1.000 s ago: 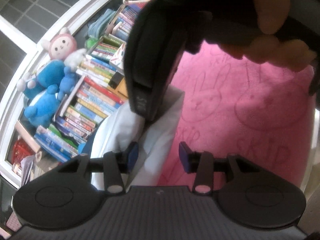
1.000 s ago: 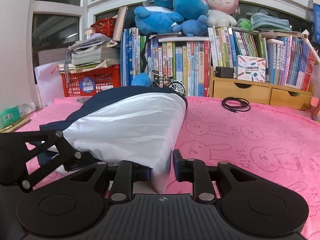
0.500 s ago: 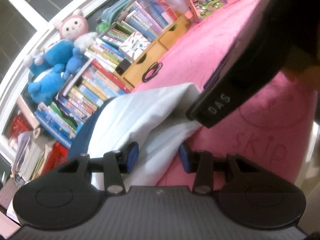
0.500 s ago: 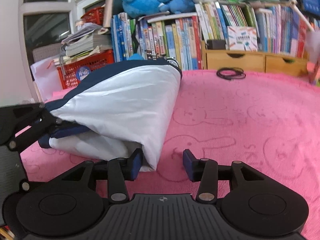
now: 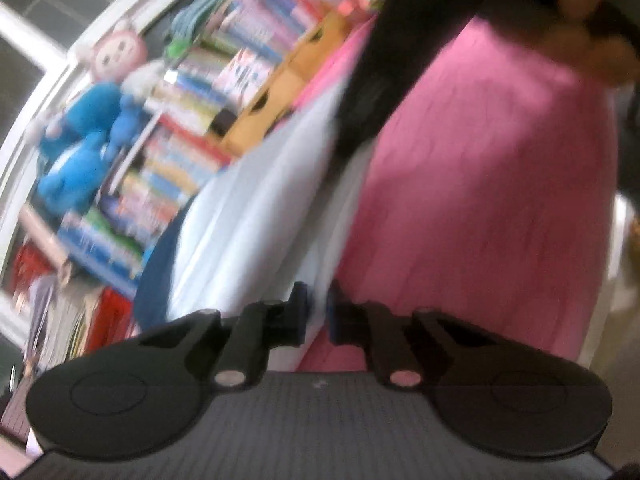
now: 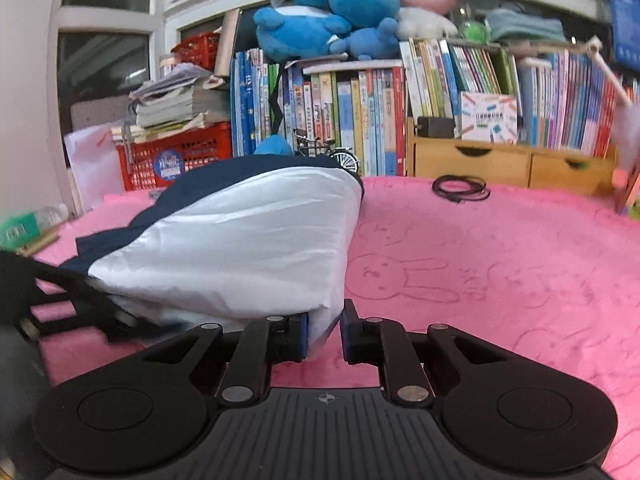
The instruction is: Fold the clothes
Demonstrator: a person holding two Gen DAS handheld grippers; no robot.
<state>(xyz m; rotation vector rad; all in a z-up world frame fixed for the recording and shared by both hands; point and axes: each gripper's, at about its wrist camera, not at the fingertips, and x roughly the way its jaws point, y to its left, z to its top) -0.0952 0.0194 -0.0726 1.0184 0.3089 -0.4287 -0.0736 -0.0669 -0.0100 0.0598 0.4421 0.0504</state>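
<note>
You are closing both jaws: the left hand-held gripper (image 5: 316, 312) and right hand-held gripper (image 6: 324, 332) are pinching the garment (image 6: 240, 248) hem. It is light, limp, slippery; grip doubled edges.

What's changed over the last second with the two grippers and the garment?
Both grippers' jaws, open a second ago, are closing: the left gripper on the white garment's near edge, the right gripper on its corner. The fabric sits between both pairs of pads. The left view swung, so the garment now runs further up its frame. The garment still lies on the pink blanket; the books and plush toys are unmoved.
</note>
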